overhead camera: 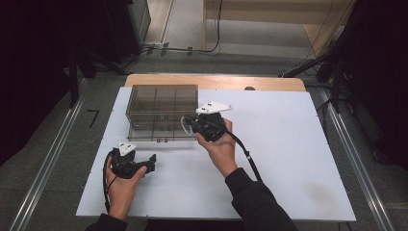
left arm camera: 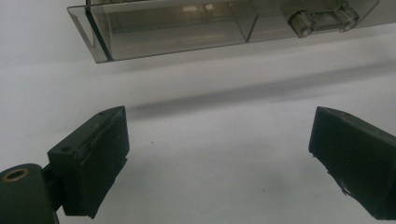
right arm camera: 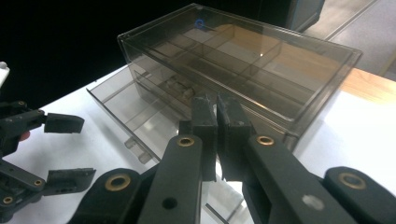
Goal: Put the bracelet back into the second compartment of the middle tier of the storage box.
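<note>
A smoky clear plastic drawer box stands on the white board at the back left. Its lower drawer is pulled out toward me, and its clear handle shows in the left gripper view. My right gripper is at the box's front right corner, just over the open drawer, jaws shut with nothing visible between them. My left gripper rests low on the board in front of the drawer, jaws wide open and empty. It is also seen from the side, open.
The white board covers a wooden table. Cables trail from both grippers along the forearms. Metal rails run along both sides of the table. Dark equipment stands at the back left and right.
</note>
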`<action>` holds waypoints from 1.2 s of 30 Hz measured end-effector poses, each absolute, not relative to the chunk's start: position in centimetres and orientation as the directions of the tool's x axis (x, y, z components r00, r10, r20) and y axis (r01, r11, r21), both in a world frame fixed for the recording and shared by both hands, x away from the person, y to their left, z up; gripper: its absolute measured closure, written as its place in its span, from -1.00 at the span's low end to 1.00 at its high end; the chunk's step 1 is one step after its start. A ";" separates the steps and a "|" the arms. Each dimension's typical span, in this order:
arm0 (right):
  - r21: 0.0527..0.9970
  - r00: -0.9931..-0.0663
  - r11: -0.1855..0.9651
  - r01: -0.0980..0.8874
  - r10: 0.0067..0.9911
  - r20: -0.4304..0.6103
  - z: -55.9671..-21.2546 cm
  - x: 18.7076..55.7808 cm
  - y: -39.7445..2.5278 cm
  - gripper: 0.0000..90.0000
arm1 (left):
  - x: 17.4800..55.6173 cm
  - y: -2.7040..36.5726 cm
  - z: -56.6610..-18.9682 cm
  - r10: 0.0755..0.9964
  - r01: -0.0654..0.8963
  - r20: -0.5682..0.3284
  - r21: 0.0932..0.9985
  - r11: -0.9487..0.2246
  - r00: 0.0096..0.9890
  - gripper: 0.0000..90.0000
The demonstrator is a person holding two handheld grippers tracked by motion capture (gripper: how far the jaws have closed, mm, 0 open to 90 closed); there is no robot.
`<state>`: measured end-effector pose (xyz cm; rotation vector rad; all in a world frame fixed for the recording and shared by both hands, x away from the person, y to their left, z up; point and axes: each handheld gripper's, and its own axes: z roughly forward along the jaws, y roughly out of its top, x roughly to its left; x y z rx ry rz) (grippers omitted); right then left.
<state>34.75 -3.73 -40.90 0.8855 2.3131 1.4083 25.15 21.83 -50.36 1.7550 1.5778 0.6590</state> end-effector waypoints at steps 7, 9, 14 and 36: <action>0.877 -0.771 0.327 0.353 0.632 0.075 -41.3 35.0 -2.8 0.88 | 25.2 21.8 -50.4 0.988 0.645 -0.072 0.763 -0.035 0.138 -0.89; 0.875 -0.771 0.327 0.356 0.632 0.078 -41.4 35.1 -2.5 0.88 | 25.2 21.8 -50.4 0.988 0.645 -0.072 0.764 -0.035 0.139 -0.89; 0.875 -0.770 0.322 0.360 0.633 0.084 -41.6 35.2 -1.9 0.88 | 25.2 21.8 -50.4 0.987 0.646 -0.071 0.763 -0.038 0.142 -0.88; 0.889 -0.791 0.299 0.348 0.603 0.107 -42.4 35.5 0.6 0.88 | 25.2 21.7 -50.4 0.986 0.649 -0.071 0.759 -0.044 0.150 -0.89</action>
